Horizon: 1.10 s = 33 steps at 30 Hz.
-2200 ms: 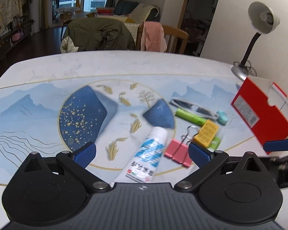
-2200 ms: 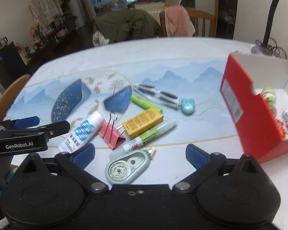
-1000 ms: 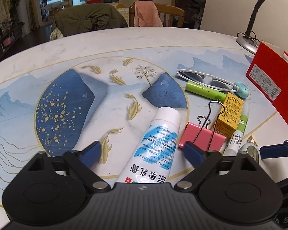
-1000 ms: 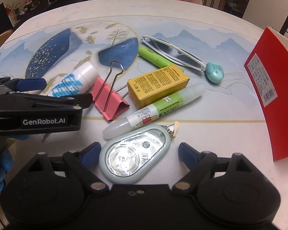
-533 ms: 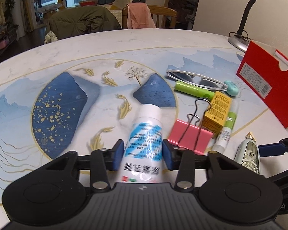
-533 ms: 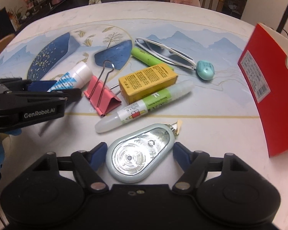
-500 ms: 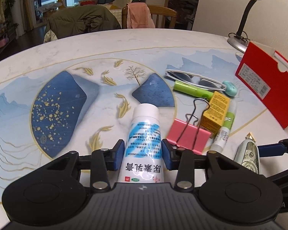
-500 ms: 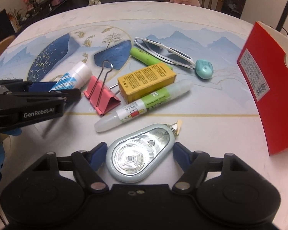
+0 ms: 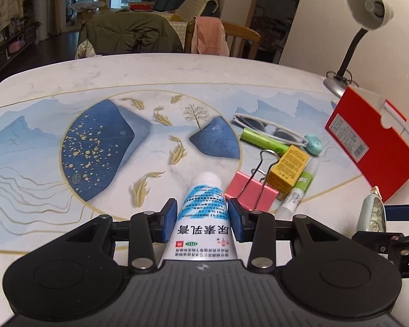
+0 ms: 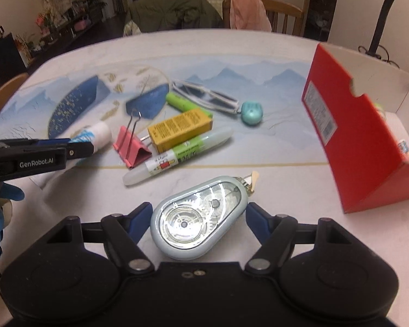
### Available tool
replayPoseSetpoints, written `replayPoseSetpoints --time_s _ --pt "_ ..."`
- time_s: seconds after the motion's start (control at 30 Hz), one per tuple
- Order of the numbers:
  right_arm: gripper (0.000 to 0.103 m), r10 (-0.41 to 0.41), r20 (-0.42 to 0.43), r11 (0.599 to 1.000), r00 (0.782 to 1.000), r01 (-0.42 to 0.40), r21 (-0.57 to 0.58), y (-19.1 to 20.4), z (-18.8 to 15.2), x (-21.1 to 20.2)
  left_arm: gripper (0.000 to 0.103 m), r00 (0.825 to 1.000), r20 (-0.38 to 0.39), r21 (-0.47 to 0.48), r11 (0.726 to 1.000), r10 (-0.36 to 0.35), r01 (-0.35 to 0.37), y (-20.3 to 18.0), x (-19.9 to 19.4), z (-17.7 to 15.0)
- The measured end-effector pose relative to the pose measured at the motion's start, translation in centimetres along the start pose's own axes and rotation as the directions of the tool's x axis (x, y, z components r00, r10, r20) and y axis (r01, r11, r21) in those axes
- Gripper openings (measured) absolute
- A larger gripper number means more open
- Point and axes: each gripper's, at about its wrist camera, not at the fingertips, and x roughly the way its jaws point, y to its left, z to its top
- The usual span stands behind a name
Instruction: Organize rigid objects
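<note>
My left gripper (image 9: 203, 212) is shut on a white-and-blue cream tube (image 9: 204, 190), cap pointing away, held slightly above the table. My right gripper (image 10: 197, 212) is shut on a pale blue correction tape dispenser (image 10: 199, 223), its pads pressing both sides, raised off the tabletop. The dispenser (image 9: 372, 215) also shows at the right edge of the left wrist view. The left gripper (image 10: 54, 150) with the tube (image 10: 95, 133) appears at the left of the right wrist view. An open red box (image 10: 349, 136) stands to the right, with small items inside.
On the painted table (image 9: 68, 81) lie a pink binder clip (image 9: 248, 190), a yellow carton (image 9: 289, 166), a glue pen (image 9: 300, 188), a green marker (image 9: 261, 137), white sunglasses (image 9: 264, 125) and a teal oval (image 9: 313, 143). A desk lamp (image 9: 368, 0) stands behind the box.
The left jaws closed on the tube and lifted it a little. The right jaws narrowed onto the dispenser and rose with it, moving back from the clutter.
</note>
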Motion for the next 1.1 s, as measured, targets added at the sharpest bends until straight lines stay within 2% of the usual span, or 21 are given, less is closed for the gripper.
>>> replayPoseSetpoints --time_s 0.1,0.13,0.2,0.23,0.37,0.43,0.5,0.6,0.63,0.7,0.73,0.77,0.8,1.0,1.1 --pt "0.074 0.023 0.017 1.000 1.000 -0.023 0.001 -0.6 0.1 -1.4 0.038 1.000 0.014 -0.023 1.000 -0.009 0.009 -0.2 -1.2 0.0" --pt "0.074 0.025 0.022 1.000 0.999 -0.025 -0.001 -0.8 0.1 -1.8 0.033 1.000 0.017 -0.025 1.000 -0.013 0.013 -0.3 -1.5 -0.1" --pt "0.074 0.043 0.034 0.999 0.999 -0.043 0.007 -1.4 0.2 -2.7 0.013 1.000 0.014 -0.032 0.999 -0.021 0.021 -0.5 -1.9 -0.2" --pt "0.074 0.049 0.038 0.999 0.998 -0.049 0.013 -1.6 0.2 -3.2 0.008 1.000 0.007 -0.039 0.999 -0.027 0.027 -0.6 -2.0 -0.2" --pt "0.074 0.080 0.050 0.997 0.996 -0.081 0.018 -2.7 -0.1 -4.6 0.008 1.000 -0.003 -0.024 1.000 -0.015 0.015 -1.4 -2.4 -0.7" --pt "0.074 0.093 0.054 0.995 0.994 -0.094 0.019 -3.3 -0.3 -5.1 0.008 1.000 -0.013 -0.047 0.999 -0.016 0.015 -1.2 -2.5 -1.0" --pt "0.074 0.106 0.058 0.994 0.993 -0.107 0.026 -3.9 -0.5 -5.5 0.008 1.000 -0.012 -0.060 0.998 0.014 -0.014 -1.1 -2.7 -1.2" --pt "0.074 0.118 0.058 0.992 0.991 -0.120 0.037 -4.9 -0.8 -6.0 0.009 1.000 -0.017 -0.084 0.996 -0.004 0.002 -1.2 -3.0 -1.2" --pt "0.074 0.119 0.059 0.992 0.991 -0.121 0.040 -5.2 -0.8 -6.1 0.012 1.000 -0.021 -0.085 0.996 -0.013 0.012 -1.3 -3.0 -1.1" --pt "0.074 0.127 0.063 0.990 0.990 -0.131 0.053 -5.8 -1.1 -6.4 0.029 0.999 -0.036 -0.077 0.997 -0.027 0.024 -1.7 -2.6 -1.1" --pt "0.074 0.131 0.063 0.989 0.989 -0.134 0.058 -6.1 -1.2 -6.5 0.054 0.999 -0.045 -0.063 0.998 -0.013 0.010 -2.0 -2.2 -1.0" --pt "0.074 0.132 0.063 0.989 0.989 -0.136 0.063 -6.3 -1.4 -6.6 0.069 0.999 -0.048 -0.046 0.999 0.012 -0.014 -2.3 -1.9 -0.9" --pt "0.074 0.134 0.064 0.988 0.989 -0.138 0.065 -6.5 -1.5 -6.7 0.079 0.998 -0.040 -0.026 0.999 0.040 -0.041 -2.5 -1.7 -0.9" --pt "0.074 0.118 0.071 0.989 0.990 -0.124 0.084 -8.0 -2.2 -7.4 0.079 0.992 -0.101 0.087 0.994 0.074 -0.066 -3.3 0.9 -1.1" --pt "0.074 0.107 0.069 0.988 0.992 -0.113 0.104 -8.7 -2.7 -7.6 0.078 0.987 -0.131 0.103 0.992 0.093 -0.079 -3.3 2.0 -1.6"
